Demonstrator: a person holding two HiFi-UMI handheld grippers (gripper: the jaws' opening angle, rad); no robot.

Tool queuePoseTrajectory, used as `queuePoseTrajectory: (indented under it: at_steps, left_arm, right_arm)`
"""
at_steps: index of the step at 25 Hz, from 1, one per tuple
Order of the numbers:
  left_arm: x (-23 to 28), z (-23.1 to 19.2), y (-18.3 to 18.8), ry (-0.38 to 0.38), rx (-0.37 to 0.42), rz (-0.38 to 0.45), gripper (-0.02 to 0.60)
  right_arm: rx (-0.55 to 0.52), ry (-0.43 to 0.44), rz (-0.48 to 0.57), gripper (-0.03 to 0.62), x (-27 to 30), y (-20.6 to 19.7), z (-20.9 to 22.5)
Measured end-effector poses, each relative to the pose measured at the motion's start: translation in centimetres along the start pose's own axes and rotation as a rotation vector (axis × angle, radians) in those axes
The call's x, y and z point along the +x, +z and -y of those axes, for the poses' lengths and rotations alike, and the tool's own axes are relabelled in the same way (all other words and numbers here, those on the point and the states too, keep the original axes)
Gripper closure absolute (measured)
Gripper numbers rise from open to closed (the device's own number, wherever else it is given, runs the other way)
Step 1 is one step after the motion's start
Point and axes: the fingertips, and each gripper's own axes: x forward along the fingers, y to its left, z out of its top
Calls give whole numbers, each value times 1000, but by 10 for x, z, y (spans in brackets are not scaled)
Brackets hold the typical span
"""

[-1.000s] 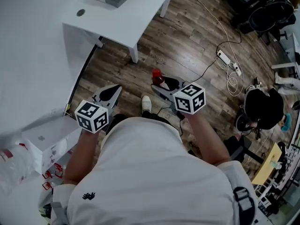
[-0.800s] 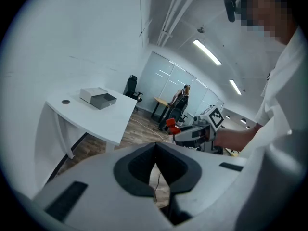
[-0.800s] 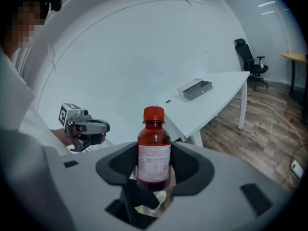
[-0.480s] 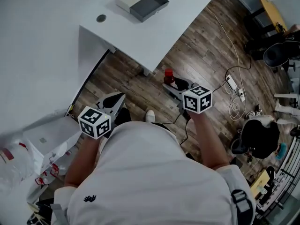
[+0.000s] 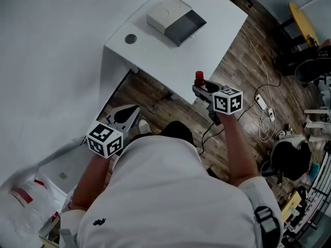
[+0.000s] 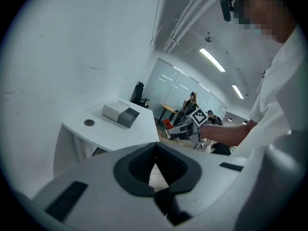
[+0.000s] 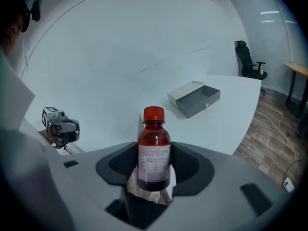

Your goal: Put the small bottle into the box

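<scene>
One small bottle (image 7: 154, 150), one box (image 5: 176, 20), one counter (image 5: 207, 50) and two pairs of tongs are in view.

The right tongs (image 5: 201, 88) are held out in front on a nearly straight bare forearm, reaching the near edge of the counter in the head view. They are pinching the bottle by its lower half, one pad against each side. The left tongs (image 5: 132, 111) hang lower and closer to the body on a bent arm, over the wooden floor (image 5: 155, 94) beside the counter's side panel. Their tips are pressed together with nothing between them, leaving only a narrow wedge of gap behind the tips.

The bottle stands upright in the right tongs. It has dark red contents, a red screw cap and a white label with fine print too small to read. It is in the air at the counter's edge, well apart from the box.

The box lies flat toward the far side of the counter. It has a white half and an open dark grey tray joined to it. A round hole (image 5: 130, 38) sits in the counter top, off to one side of the box.
</scene>
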Motion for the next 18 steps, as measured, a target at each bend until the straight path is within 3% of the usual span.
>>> queuePoseTrajectory:
  at_steps: [5,11,18]
  left_arm:
    - [-11,-46,7,54,-57,21,575]
    - [-1,-68,34,150,-114,106,575]
    - [18,-86,62,234,-119,129,575]
  right_arm:
    - [-36,-22,-59,378,41,30,23]
    - [-143,-27,-134,378,75,80,63]
    - [-236,-5,-226,378,122,135,105]
